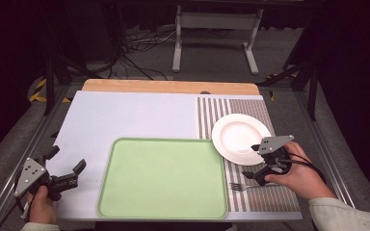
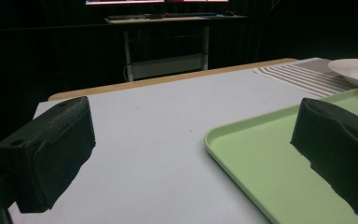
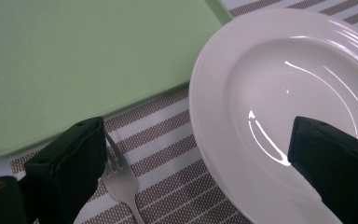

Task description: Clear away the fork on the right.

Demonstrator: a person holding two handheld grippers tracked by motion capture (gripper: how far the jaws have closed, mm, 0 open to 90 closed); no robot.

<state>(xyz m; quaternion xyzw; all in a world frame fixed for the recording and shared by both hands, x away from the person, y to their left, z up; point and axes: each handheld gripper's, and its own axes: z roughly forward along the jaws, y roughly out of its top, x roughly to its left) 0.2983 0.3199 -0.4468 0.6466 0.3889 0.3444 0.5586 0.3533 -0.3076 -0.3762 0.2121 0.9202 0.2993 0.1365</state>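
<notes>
A white plate (image 1: 241, 138) rests on a striped placemat (image 1: 265, 197) at the right. A metal fork (image 1: 243, 186) lies on the mat near the front, its tines toward the green tray (image 1: 164, 178). My right gripper (image 1: 251, 161) hovers open over the plate's near rim and the fork. In the right gripper view its jaws (image 3: 198, 135) straddle the plate (image 3: 284, 84) rim and the mat, with the fork (image 3: 121, 182) beside the left jaw. My left gripper (image 1: 67, 161) stands open and holds nothing, left of the tray. Its own view has the tray (image 2: 261, 158) edge between its jaws (image 2: 191, 135).
The pale blue mat (image 1: 125, 115) covers the table's left and middle. A wooden table edge (image 1: 173, 86) runs along the back. Beyond it are a desk frame (image 1: 217, 29) and cables on the floor. Metal rails border both table sides.
</notes>
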